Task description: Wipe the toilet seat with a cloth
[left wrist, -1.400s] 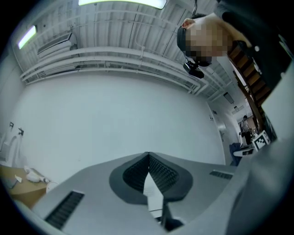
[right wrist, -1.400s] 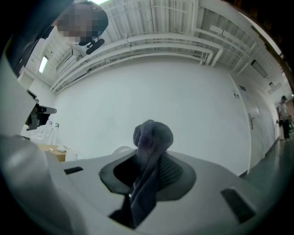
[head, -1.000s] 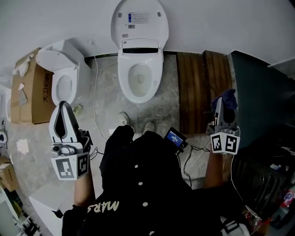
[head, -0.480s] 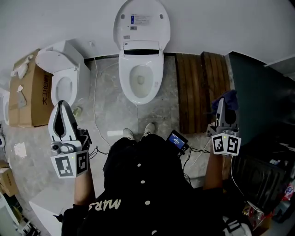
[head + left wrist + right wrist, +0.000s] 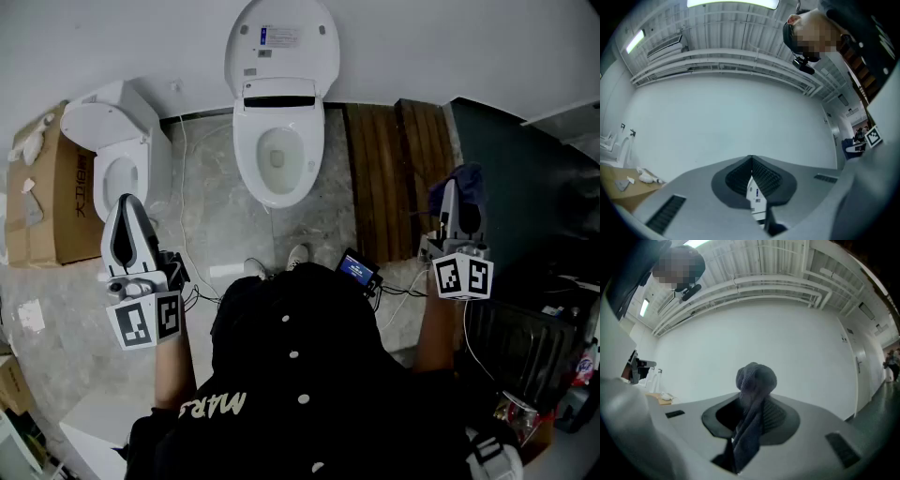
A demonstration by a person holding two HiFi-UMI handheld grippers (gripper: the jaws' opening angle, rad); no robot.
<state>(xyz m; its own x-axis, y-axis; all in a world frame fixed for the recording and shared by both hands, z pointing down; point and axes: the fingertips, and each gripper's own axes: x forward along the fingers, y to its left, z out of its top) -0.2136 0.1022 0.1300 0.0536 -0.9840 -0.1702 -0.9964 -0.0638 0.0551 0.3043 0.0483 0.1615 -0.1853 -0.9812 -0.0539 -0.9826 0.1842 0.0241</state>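
While both grippers are held raised at the person's sides, the dark blue-grey cloth (image 5: 755, 380) is seen pinched between the jaws of the right gripper (image 5: 451, 192), its bunched end sticking out past the tips and the rest hanging down between the pads. The left gripper (image 5: 751, 163) is seen with jaws pressed together at the tips and nothing held. The white toilet (image 5: 277, 192) is placed far centre against the wall, lid (image 5: 282, 42) raised upright, toilet seat (image 5: 244, 155) down on the bowl and well apart from the cloth. A second white toilet (image 5: 141, 141) is seen at far left, just beside a cardboard box (image 5: 42, 211). Dark wooden boards (image 5: 394, 173) are laid on the floor right of the centre toilet. A small device with a blue screen (image 5: 357, 272) is seen near the person's front.
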